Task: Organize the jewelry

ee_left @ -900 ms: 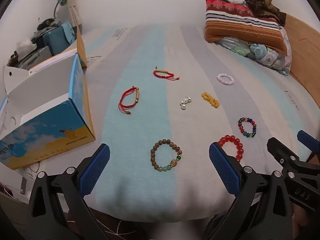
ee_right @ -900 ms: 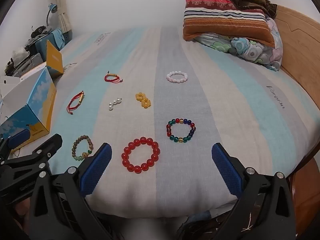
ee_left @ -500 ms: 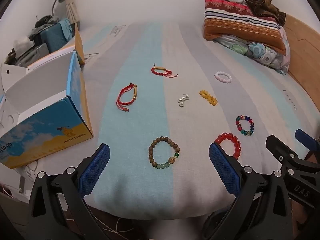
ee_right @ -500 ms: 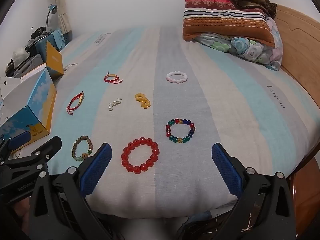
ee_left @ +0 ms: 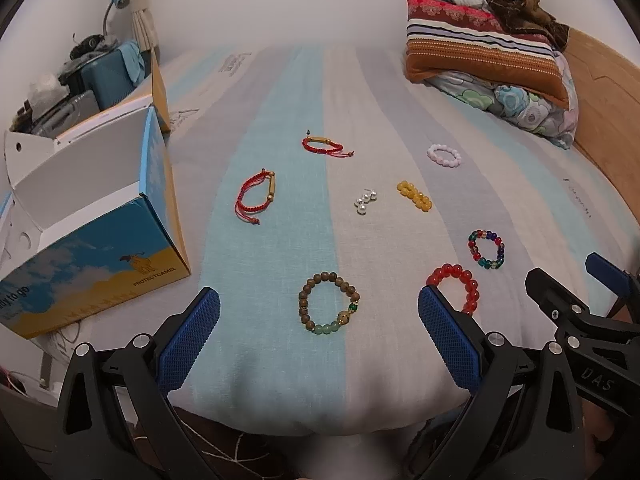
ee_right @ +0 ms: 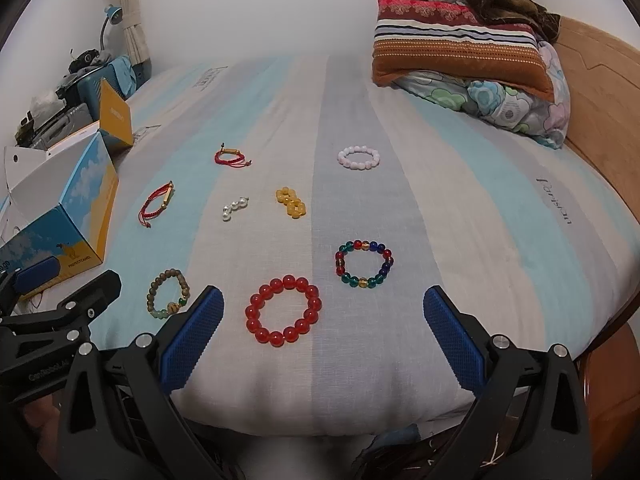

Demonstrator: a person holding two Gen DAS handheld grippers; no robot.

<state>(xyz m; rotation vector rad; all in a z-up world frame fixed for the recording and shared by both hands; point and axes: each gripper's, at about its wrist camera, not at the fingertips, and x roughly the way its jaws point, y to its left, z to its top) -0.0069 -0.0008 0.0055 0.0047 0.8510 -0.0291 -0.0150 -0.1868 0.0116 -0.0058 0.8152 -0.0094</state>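
Below, left hand-held gripper [ee_left: 318, 312] spread wide over the striped bed [ee_left: 276, 220], blue ribbed pads gripping nothing, framing a wooden bead bracelet [ee_left: 329, 303] without touching. Likewise spread wide and empty, right hand-held gripper [ee_right: 322, 312], poised above a glossy red bead bracelet [ee_right: 283, 310], apart from it. Just beyond lay a multicoloured glass bead bracelet [ee_right: 364, 264]. Farther up were amber beads [ee_right: 291, 202], a short pearl string [ee_right: 234, 208], a pale pink bead ring [ee_right: 359, 157] and two red cord bracelets [ee_left: 256, 196] with gold tubes. Stood at the left edge an open cardboard box [ee_left: 96, 236].
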